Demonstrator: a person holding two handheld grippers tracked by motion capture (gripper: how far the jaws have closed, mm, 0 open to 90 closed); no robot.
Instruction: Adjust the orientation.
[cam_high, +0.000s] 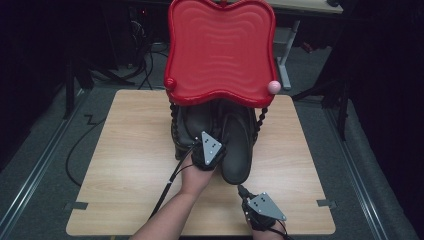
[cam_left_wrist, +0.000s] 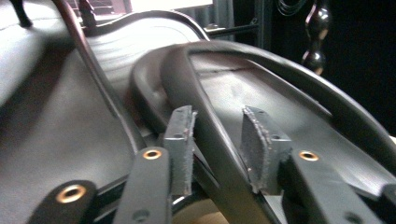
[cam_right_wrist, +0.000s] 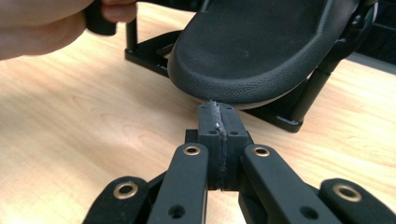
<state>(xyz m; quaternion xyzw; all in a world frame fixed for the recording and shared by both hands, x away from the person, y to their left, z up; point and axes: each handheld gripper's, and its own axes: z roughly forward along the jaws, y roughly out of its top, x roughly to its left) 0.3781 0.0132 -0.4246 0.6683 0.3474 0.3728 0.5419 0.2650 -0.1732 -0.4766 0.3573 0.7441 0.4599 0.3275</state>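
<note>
Your left gripper (cam_left_wrist: 217, 149), mid-frame in the high view, straddles the rim of the dark boot (cam_high: 235, 150), pads barely touching; squeeze firmly before pulling. Your right gripper (cam_right_wrist: 218, 116), pressed together and empty at the boot's toe, should steady it there.

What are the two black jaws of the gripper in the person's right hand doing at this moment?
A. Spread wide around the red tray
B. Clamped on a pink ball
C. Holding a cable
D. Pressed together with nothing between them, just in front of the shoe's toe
D: in the right gripper view the right gripper has its pads meeting face to face with nothing between them, right by the toe of the black shoe on the wooden table.
</note>
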